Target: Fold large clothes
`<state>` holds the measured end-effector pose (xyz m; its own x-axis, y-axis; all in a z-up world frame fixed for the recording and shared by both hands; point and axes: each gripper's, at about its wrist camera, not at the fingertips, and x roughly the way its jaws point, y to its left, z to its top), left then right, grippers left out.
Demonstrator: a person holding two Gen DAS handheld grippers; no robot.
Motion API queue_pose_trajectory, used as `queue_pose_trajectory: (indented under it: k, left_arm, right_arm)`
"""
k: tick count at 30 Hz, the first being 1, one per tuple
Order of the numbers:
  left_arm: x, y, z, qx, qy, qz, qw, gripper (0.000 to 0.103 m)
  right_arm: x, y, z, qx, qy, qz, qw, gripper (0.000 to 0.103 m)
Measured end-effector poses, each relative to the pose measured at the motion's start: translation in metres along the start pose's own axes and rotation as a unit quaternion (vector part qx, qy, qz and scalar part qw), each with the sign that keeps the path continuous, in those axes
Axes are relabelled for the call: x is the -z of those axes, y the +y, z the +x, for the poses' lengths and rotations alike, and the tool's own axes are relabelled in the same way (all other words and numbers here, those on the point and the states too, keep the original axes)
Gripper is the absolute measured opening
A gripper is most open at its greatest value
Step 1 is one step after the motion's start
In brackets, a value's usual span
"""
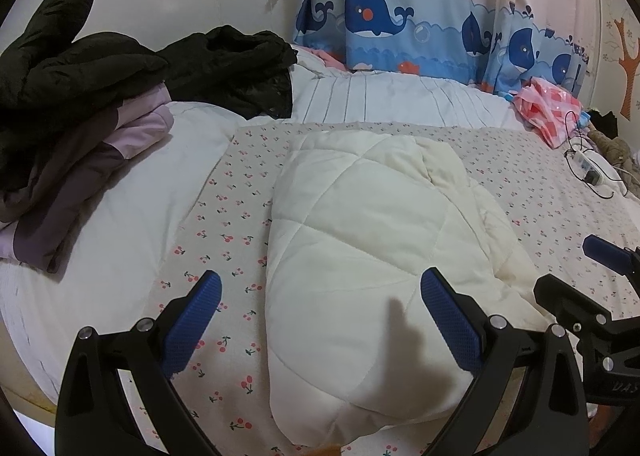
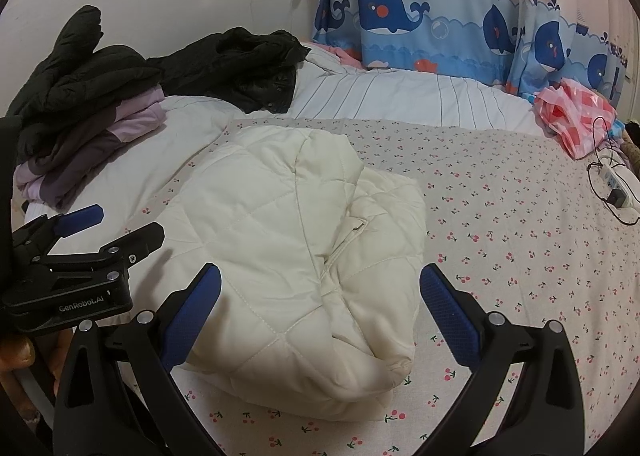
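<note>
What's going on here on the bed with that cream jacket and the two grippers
A person holds a gripper in each hand over a bed. The left gripper and right gripper are both open and hold nothing. Between them the cream quilted jacket lies folded into a bundle on the cherry-print sheet. Other folded clothes are stacked at the left.

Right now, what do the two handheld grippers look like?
Both match: the left gripper and right gripper have curved black arms with silver pivot bolts and textured blue finger pads. White "GenRobot.AI" lettering marks the left gripper's body in the right wrist view.
</note>
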<state>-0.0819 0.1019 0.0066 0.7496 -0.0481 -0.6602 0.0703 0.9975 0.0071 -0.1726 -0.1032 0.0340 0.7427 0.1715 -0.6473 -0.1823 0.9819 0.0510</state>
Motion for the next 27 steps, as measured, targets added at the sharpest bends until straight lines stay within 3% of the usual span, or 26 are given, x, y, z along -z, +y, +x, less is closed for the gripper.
queue_pose_trajectory:
  k: [27]
  left_arm:
    - [-0.0006,-0.0076,-0.0019,-0.002,0.004,0.009,0.9999,0.096]
  right_arm:
    - [-0.0007,0.0012,0.0006,0.000,-0.001,0.001,1.000,0.096]
